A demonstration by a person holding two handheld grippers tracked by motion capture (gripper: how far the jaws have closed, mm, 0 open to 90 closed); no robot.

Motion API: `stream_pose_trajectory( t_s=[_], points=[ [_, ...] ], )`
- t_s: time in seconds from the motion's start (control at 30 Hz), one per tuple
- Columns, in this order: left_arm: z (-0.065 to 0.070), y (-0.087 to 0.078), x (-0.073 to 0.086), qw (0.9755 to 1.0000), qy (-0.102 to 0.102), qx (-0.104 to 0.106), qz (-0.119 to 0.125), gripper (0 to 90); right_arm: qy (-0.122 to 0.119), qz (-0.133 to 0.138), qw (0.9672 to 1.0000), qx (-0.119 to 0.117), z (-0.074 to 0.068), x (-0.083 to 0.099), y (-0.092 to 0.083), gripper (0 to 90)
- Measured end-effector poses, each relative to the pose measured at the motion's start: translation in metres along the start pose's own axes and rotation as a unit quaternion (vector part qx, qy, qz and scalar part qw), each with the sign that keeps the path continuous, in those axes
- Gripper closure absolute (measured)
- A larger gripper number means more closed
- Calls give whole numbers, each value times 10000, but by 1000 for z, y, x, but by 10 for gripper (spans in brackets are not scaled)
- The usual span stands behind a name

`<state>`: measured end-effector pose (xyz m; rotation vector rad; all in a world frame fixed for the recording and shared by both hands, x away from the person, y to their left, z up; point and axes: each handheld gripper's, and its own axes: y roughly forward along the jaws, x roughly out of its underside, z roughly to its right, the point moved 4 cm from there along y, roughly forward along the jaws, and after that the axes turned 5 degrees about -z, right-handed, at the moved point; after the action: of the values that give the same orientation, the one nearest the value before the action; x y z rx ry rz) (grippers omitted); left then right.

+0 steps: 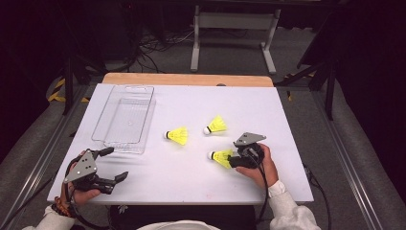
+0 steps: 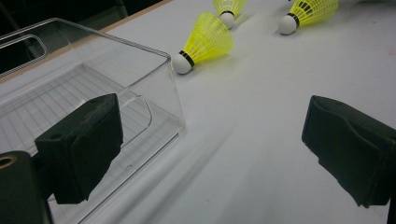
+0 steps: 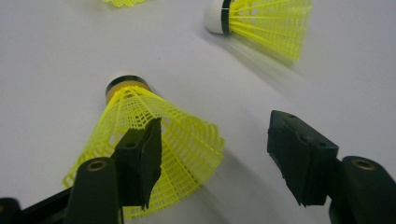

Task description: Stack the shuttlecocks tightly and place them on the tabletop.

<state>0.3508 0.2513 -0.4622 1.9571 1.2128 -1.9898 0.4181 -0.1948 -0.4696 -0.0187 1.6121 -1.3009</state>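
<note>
Shuttlecocks (image 1: 222,157), all 3, lay on the counter (image 1: 158,172) outside the empty tray (image 1: 125,120); the right hand-held gripper (image 1: 231,160) stood wide around 1, the left hand-held gripper (image 1: 117,164) wide and empty.

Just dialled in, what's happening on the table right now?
A person works with two handheld grippers on a white table. The right gripper is at the nearest yellow shuttlecock; its jaws are apart, one pad in front of the skirt, not pinching it. Two more shuttlecocks lie further out. The left gripper sits open beside the clear plastic tray, which looks empty.
</note>
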Motion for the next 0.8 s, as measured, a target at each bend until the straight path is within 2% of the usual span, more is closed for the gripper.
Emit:
stream_pose_trajectory(
  t_s=[0.2,0.5,0.67,0.7,0.8],
  points=[
    [0,-1,0,10000,13,-13,-8,64,159,46,9997,157,6,0,-6,302],
    [0,-1,0,10000,20,-11,-1,64,121,193,9995,239,8,5,-21,241],
    [0,0,0,10000,21,-15,-12,64,47,335,9994,109,4,8,-32,283],
    [0,0,0,10000,23,-10,-12,64,38,389,9992,-36,1,9,-35,298],
    [0,0,0,10000,28,-16,-20,64,-53,470,9986,-254,-7,11,-41,312]
  ],
)
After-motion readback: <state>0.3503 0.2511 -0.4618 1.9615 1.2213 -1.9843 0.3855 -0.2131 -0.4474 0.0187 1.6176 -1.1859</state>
